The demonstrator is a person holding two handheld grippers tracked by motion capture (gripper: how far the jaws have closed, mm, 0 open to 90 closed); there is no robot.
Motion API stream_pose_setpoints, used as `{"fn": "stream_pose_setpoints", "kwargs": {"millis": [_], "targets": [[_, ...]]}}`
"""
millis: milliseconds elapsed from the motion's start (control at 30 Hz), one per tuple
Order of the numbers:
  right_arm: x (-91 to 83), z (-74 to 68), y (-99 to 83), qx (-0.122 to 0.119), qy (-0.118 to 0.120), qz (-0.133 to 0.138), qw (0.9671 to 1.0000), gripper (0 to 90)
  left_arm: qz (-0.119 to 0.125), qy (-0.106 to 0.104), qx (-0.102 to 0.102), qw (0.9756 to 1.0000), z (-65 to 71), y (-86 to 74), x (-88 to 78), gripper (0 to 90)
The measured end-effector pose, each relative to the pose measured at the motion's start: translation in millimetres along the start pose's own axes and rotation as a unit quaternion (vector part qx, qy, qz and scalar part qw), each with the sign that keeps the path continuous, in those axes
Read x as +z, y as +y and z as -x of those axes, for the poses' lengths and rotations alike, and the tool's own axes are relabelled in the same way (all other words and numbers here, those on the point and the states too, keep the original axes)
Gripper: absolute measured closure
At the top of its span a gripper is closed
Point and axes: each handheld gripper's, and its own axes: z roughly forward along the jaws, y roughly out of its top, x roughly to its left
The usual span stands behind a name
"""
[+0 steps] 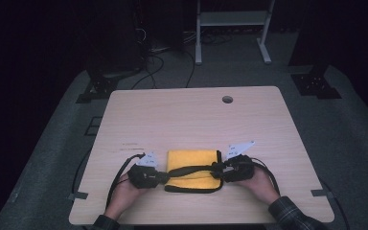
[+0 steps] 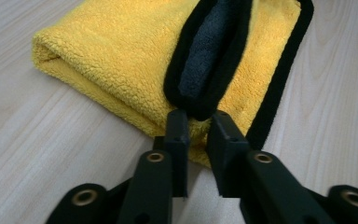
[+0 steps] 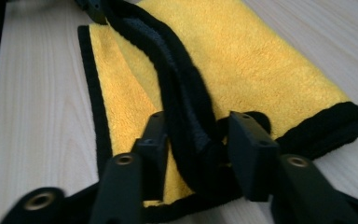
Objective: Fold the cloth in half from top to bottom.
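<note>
Towel (image 2: 121, 60): fluffy yellow cloth, black-trimmed. Table (image 1: 187, 120): smooth matt pale wood, apparently laminate. Gripper jaws: matt black plastic.

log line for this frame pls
left gripper: open at towel fold | right gripper: open, black edge between jaws | towel folded on table

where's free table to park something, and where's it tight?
Free: the whole far half of the table, from the yellow towel up to the round hole, plus both side margins. Tight: the near middle, where left gripper and right gripper flank the towel.
</note>
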Motion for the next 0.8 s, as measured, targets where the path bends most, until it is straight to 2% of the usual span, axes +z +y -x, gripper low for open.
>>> {"fn": "stream_pose_setpoints", "kwargs": {"millis": [67, 200, 300, 400, 433, 533, 667, 767, 800], "targets": [[-4.5, -1.5, 1.0, 0.004, 0.004, 0.004, 1.0000, 53.1, 0.012, 0.001, -0.002, 0.9999, 1.6, 0.9, -5.6, 70.8], [-20.5, -7.1, -0.6, 0.007, 0.012, 0.021, 0.9997, 51.5, 0.047, -0.006, -0.004, 0.9989, 4.9, 4.6, -24.9, 70.0], [-34.6, -11.6, -2.8, 0.007, 0.012, 0.039, 0.9992, 54.1, 0.066, 0.000, -0.002, 0.9978, 5.4, 7.8, -36.7, 71.2], [-45.9, -12.9, -2.9, 0.005, 0.007, 0.060, 0.9981, 60.8, 0.077, 0.006, -0.002, 0.9970, 1.7, 11.8, -38.6, 74.1], [-46.6, -12.0, -2.1, 0.004, 0.005, 0.063, 0.9980, 61.7, 0.078, 0.009, -0.003, 0.9969, -0.5, 14.1, -36.4, 74.4], [-41.7, -7.4, 4.3, -0.001, -0.013, 0.066, 0.9977, 71.3, 0.078, 0.014, -0.003, 0.9969, -7.4, 23.5, -27.6, 76.3], [-27.0, 0.6, 12.8, -0.004, -0.030, 0.055, 0.9981, 82.2, 0.076, 0.021, -0.004, 0.9969, -16.8, 33.5, -13.5, 78.3], [-13.9, 5.4, 16.0, -0.008, -0.044, 0.044, 0.9981, 86.2, 0.063, 0.018, -0.012, 0.9978, -24.8, 37.8, 3.6, 79.8], [-7.5, 8.0, 16.3, -0.007, -0.041, 0.038, 0.9984, 86.6, 0.057, 0.016, -0.013, 0.9981, -26.7, 38.5, 9.5, 81.1]]}}
